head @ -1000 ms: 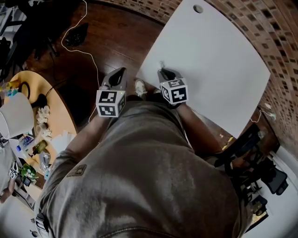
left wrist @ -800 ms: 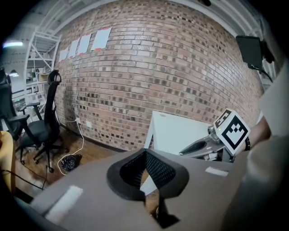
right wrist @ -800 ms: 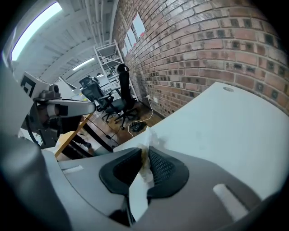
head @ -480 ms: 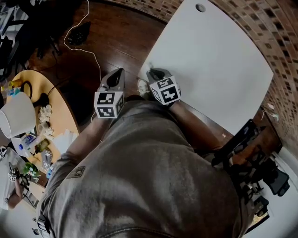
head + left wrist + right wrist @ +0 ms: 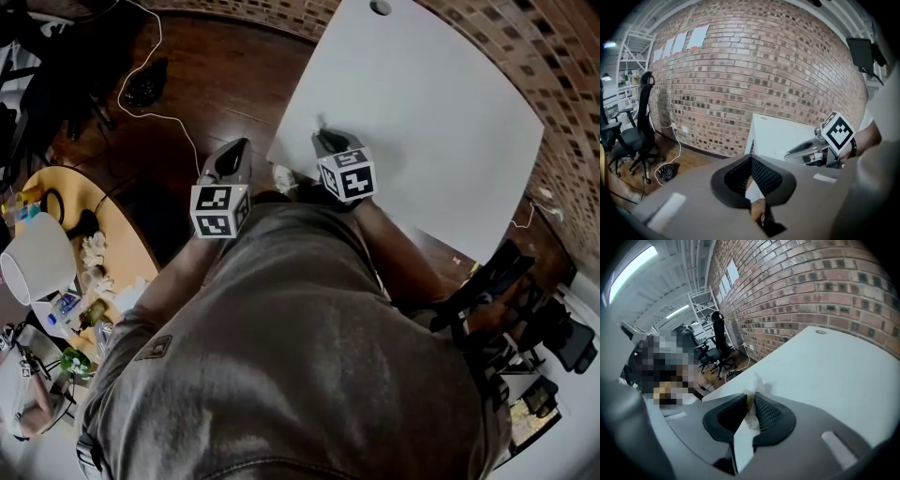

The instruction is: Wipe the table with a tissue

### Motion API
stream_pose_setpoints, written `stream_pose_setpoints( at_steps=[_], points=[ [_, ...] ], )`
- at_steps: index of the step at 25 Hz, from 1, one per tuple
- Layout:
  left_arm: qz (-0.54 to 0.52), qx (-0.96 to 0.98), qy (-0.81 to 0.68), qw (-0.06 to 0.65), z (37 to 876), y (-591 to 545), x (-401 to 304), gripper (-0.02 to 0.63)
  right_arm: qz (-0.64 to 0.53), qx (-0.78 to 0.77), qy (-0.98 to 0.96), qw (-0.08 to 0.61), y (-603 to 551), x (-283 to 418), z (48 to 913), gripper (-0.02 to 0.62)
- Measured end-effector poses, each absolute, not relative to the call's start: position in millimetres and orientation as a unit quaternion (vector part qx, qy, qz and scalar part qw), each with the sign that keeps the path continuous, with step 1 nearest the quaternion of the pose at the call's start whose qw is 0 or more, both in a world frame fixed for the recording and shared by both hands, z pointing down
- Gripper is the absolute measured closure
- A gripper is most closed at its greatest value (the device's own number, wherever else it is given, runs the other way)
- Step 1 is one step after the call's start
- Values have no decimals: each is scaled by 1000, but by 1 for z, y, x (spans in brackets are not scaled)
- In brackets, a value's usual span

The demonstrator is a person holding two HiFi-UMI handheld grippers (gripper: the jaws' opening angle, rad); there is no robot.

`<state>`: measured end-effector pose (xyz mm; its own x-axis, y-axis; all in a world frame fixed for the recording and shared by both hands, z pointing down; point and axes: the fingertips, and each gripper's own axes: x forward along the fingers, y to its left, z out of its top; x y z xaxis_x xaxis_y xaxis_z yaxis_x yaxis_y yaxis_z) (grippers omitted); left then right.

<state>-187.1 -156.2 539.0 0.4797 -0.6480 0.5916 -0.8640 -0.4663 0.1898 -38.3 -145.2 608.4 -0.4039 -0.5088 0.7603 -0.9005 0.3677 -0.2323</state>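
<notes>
Right gripper view: right gripper (image 5: pixel 751 404) jaws pinched narrow on crumpled white paper tissue (image 5: pixel 757 380), tip pressed on flat white table (image 5: pixel 825 366) nr its near-left corner. Head view: left gripper (image 5: pixel 232 157) off the table, over dark wood floor (image 5: pixel 234 66), jaws together, nothing btwn. Step, I'd say: mid-wipe, most of surface prob. not done. Next: hold tissue pressed down, sweep twd far side w/o slipping off the edge.
</notes>
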Motion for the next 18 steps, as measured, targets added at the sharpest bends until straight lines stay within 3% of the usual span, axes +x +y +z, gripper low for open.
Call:
stream_pose_setpoints(
  at_steps=[10,18],
  points=[
    [231,840,-430,236,540,-169,-169,604,341,521,-724,297,-150,15,605,531],
    [232,826,-448,250,544,-169,-182,604,333,482,-753,301,-161,-22,605,531]
  ],
)
